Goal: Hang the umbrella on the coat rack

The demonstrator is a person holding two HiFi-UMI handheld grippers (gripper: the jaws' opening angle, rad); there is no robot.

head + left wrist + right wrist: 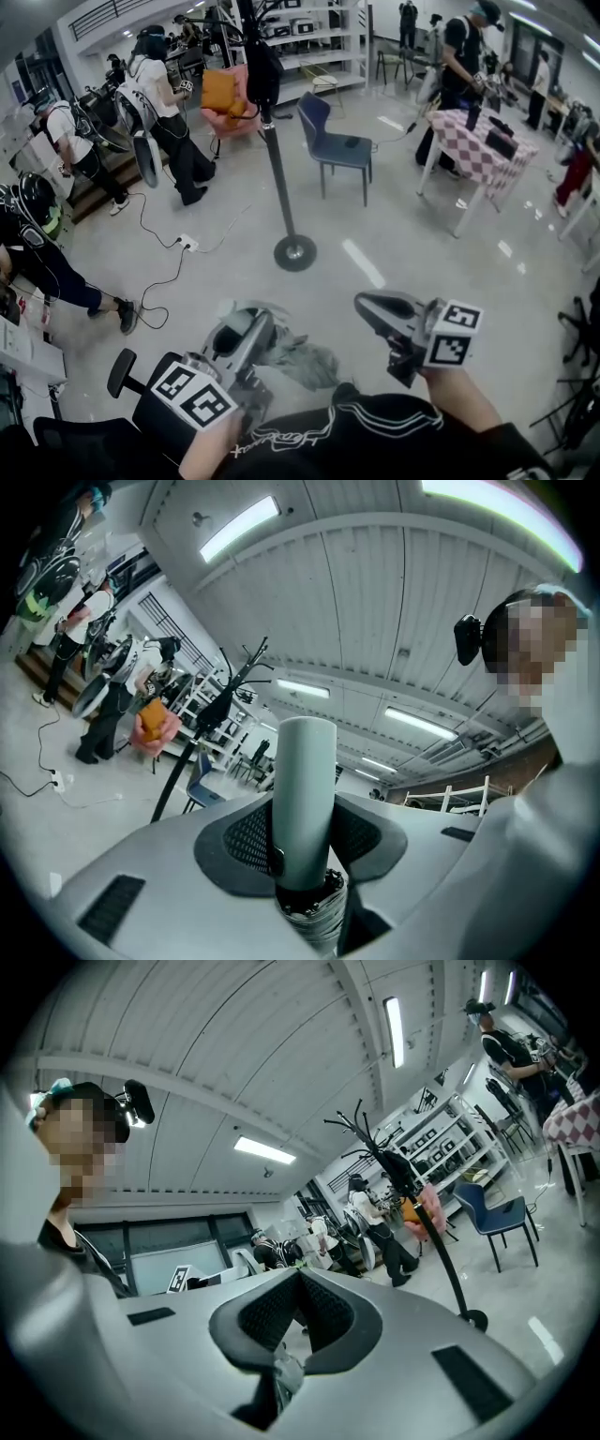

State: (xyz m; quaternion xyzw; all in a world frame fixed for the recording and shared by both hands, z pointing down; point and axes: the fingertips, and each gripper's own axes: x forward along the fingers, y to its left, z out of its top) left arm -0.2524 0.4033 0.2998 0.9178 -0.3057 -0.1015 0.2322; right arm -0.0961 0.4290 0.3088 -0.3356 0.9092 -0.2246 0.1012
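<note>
The folded grey umbrella's pale cylindrical handle (305, 799) stands upright between my left gripper's (305, 841) pads, with the ribs and canopy bunched just below. From the head view, the left gripper (246, 328) is low at centre left, and the grey canopy (305, 361) hangs to its right. My right gripper (367, 305) hovers beside it with its tips together (298, 1274). A small grey scrap (287, 1372) sits deep between its jaws; I cannot tell what it is. The black coat rack (278, 159) stands ahead on a round base (294, 252), with dark clothes on top.
A blue chair (333, 141) stands right of the rack, and a checked table (478, 141) is at far right. Several people stand around the room. A white power strip and cables (187, 242) lie on the floor at left. A black office chair (122, 412) is close at lower left.
</note>
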